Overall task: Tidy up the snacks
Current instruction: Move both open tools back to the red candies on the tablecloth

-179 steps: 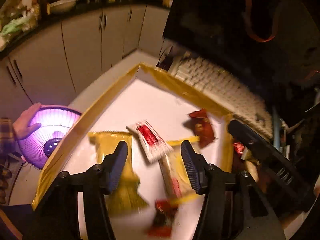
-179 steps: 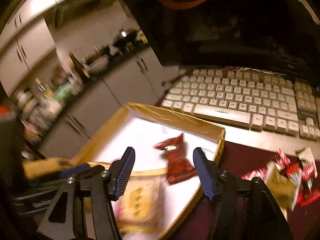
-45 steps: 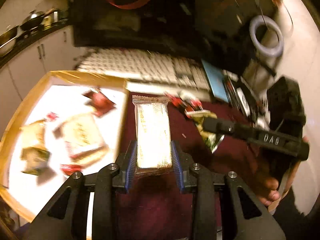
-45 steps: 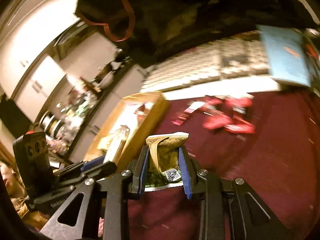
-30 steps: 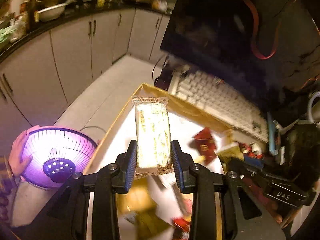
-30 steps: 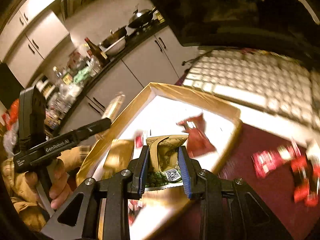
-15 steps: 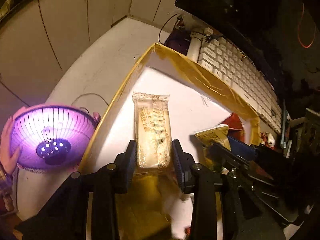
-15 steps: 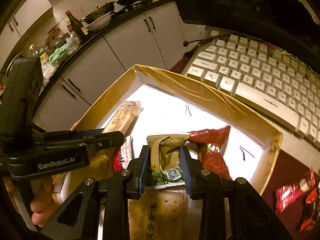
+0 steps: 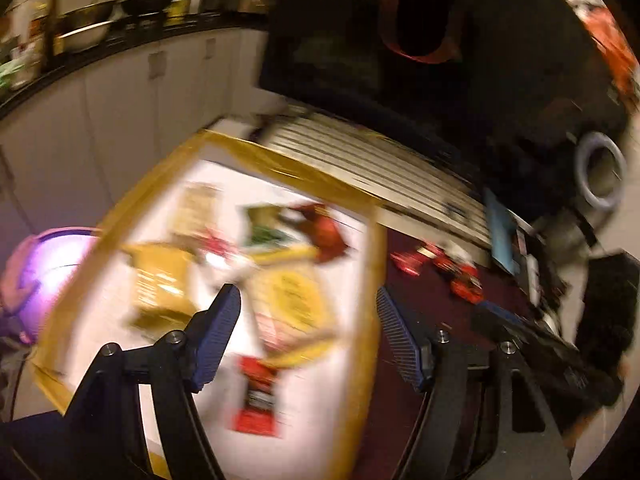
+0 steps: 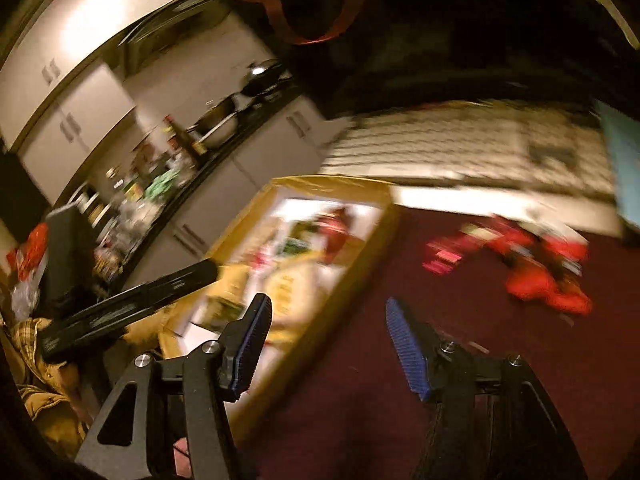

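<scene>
A shallow box with a yellow-taped rim (image 9: 374, 248) (image 10: 376, 240) holds several snack packets: a long beige bar (image 9: 196, 206), a green-and-gold packet (image 9: 266, 228), a red packet (image 9: 326, 230) and yellow bags (image 9: 292, 300). My left gripper (image 9: 308, 332) is open and empty above the box's near right side. My right gripper (image 10: 328, 346) is open and empty above the box rim and the dark red mat. Several red snack packets (image 10: 536, 268) (image 9: 460, 272) lie loose on the mat right of the box. Both views are motion-blurred.
A white keyboard (image 9: 380, 168) (image 10: 460, 148) lies behind the box, under a dark monitor. A blue card (image 9: 500, 236) and a tape roll (image 9: 598, 172) are at the right. A purple fan (image 9: 44, 272) glows at the left, below the table. Kitchen cabinets stand behind.
Both grippers have opened and let go: the beige bar and the green-and-gold packet now lie in the box. Both grippers have pulled back and swung right toward the mat.
</scene>
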`<state>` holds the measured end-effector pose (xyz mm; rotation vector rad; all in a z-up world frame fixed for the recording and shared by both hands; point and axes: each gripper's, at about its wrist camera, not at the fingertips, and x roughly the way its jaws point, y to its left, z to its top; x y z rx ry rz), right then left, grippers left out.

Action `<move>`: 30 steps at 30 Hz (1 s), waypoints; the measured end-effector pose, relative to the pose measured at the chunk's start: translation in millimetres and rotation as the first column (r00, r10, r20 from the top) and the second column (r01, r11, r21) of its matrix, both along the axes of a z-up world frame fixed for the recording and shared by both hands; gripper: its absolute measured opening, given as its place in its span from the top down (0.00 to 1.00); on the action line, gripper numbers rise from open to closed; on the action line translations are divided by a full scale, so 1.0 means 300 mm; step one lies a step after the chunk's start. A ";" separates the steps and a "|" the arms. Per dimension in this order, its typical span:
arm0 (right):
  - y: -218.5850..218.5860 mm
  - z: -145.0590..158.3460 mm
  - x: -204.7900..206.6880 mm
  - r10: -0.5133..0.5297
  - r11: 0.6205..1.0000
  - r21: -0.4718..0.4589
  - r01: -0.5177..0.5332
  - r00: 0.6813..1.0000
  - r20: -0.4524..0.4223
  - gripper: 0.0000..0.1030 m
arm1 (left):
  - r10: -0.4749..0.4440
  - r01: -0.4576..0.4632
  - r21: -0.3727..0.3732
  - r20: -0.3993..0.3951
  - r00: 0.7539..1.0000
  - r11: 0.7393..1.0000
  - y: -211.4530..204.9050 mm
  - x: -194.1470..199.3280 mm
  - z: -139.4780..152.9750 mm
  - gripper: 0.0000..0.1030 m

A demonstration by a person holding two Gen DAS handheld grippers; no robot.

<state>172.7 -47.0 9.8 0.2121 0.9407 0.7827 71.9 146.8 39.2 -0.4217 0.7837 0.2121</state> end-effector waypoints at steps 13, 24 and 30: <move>-0.243 -0.162 0.318 -0.265 0.956 -0.162 0.243 0.956 -0.127 0.56 | -0.139 0.141 0.009 -0.086 0.986 0.990 -0.279 0.080 -0.024 0.32; -0.335 -0.141 0.159 -0.278 0.955 -0.112 0.275 0.961 -0.006 0.95 | -0.219 0.222 0.009 -0.131 0.967 0.975 -0.381 0.215 -0.063 0.32; -0.402 -0.204 0.148 -0.328 0.945 -0.020 0.328 0.941 -0.083 0.89 | -0.251 0.253 -0.020 -0.235 0.939 0.967 -0.425 0.412 -0.151 0.32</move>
